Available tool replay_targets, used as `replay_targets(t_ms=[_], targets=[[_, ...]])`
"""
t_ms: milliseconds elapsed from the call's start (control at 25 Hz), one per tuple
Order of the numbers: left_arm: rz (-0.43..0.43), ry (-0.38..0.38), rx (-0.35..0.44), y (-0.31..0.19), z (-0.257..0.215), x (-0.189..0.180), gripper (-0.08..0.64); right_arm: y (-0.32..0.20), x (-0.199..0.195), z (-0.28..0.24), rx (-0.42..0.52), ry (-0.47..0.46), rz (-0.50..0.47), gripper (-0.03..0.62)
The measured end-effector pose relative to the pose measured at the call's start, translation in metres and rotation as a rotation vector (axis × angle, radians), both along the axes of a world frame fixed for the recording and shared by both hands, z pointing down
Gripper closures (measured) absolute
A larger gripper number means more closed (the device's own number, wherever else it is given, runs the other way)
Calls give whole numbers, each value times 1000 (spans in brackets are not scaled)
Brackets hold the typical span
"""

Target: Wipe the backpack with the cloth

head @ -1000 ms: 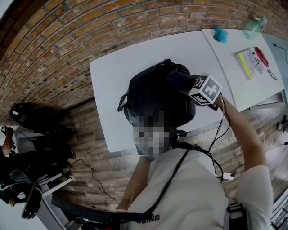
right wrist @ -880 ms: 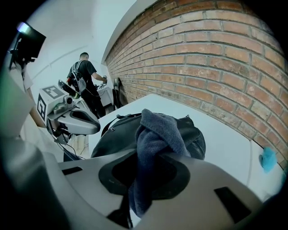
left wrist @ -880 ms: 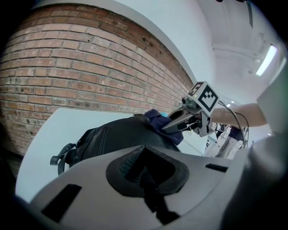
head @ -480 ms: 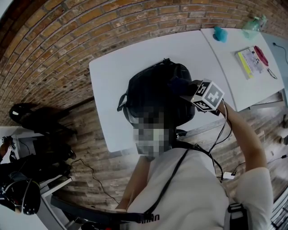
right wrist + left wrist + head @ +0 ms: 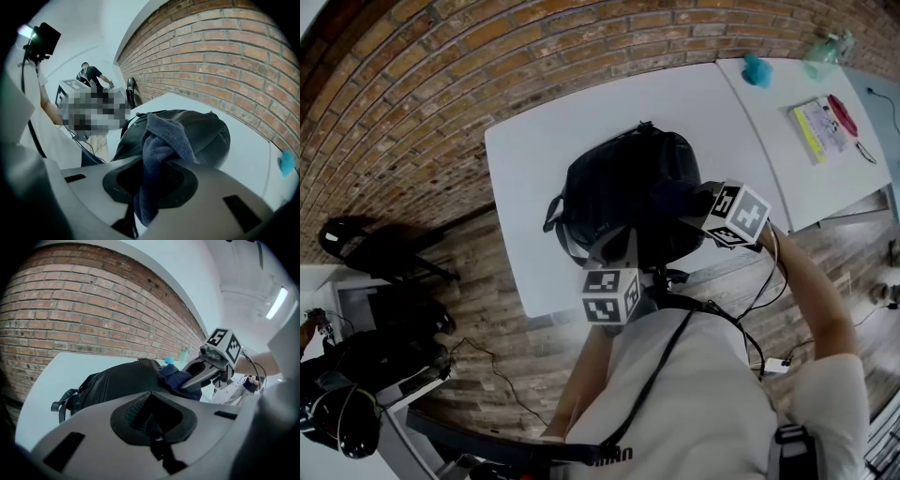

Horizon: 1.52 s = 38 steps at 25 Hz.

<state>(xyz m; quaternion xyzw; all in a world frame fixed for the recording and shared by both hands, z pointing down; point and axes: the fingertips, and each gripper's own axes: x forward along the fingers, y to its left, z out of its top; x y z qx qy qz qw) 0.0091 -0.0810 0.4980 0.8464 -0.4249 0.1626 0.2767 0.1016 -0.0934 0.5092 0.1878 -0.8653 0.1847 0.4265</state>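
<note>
Now — backpack (image 5: 619,187): black, bulging | cloth (image 5: 161,138): dark blue, bunched

Backpack (image 5: 619,187) on tabletop (image 5: 534,169), toward the near edge. Cloth (image 5: 675,195) on backpack's right side, pinched in right hand-held gripper (image 5: 689,200). Left hand-held gripper (image 5: 615,246) at backpack's near side. Second tabletop (image 5: 787,141) adjoins on the right.

Person in a pale short-sleeved T-shirt (image 5: 694,403), carrying grey gripper hardware.
A black strap (image 5: 661,370) crosses the chest, running down toward 7 o'clock. Thin black cables (image 5: 761,272) trail along the arm at 3 o'clock, and a black clip (image 5: 787,441) sits at 5 o'clock. The left gripper (image 5: 614,239) and right gripper (image 5: 675,192) have pale grey shells and dark-lined jaws. Each bears a white cube (image 5: 609,295) with black square markers.
</note>
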Motion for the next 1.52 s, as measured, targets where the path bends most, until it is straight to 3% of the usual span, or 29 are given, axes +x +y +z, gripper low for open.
replay_targets(t_ms=[1200,1400,1520], targets=[[-26,6,-1,7,0,-5,557,77,-14,11,-129,12,-176,524],[-36,3,1,6,-1,-8,557,69,-7,6,-124,28,-209,525],[-37,-1,4,6,-3,-10,557,33,2,-13,-72,3,-159,525]])
